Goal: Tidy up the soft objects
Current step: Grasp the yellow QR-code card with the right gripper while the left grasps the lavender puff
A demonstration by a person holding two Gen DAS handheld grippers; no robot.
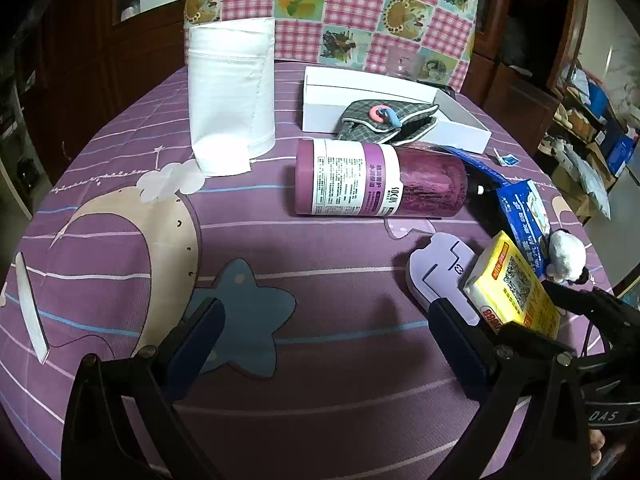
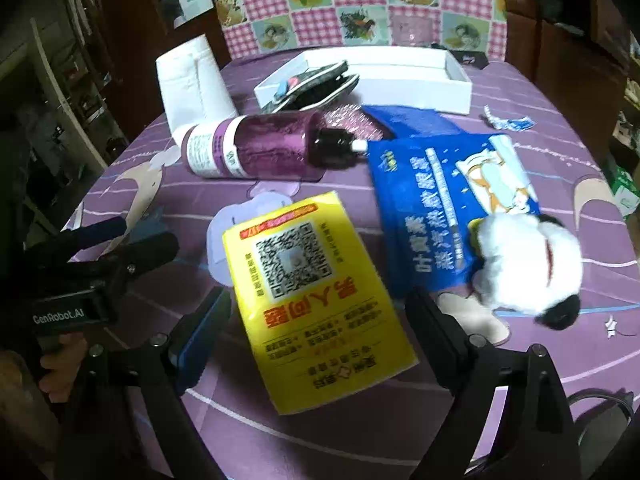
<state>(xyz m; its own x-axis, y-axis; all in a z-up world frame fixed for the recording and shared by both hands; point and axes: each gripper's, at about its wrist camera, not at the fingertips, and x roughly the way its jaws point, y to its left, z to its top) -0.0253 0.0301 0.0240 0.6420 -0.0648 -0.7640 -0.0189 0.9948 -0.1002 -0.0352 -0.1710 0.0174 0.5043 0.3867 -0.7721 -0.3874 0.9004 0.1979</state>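
A purple-clothed table [image 2: 320,432] carried a glossy yellow tissue pack [image 2: 316,300], printed with a QR code, lying flat between the right gripper's [image 2: 320,336] wide-open fingers. The left gripper [image 1: 328,340] gaped empty.

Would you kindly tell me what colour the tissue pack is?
Yellow; the tissue pack shows best in the right wrist view.
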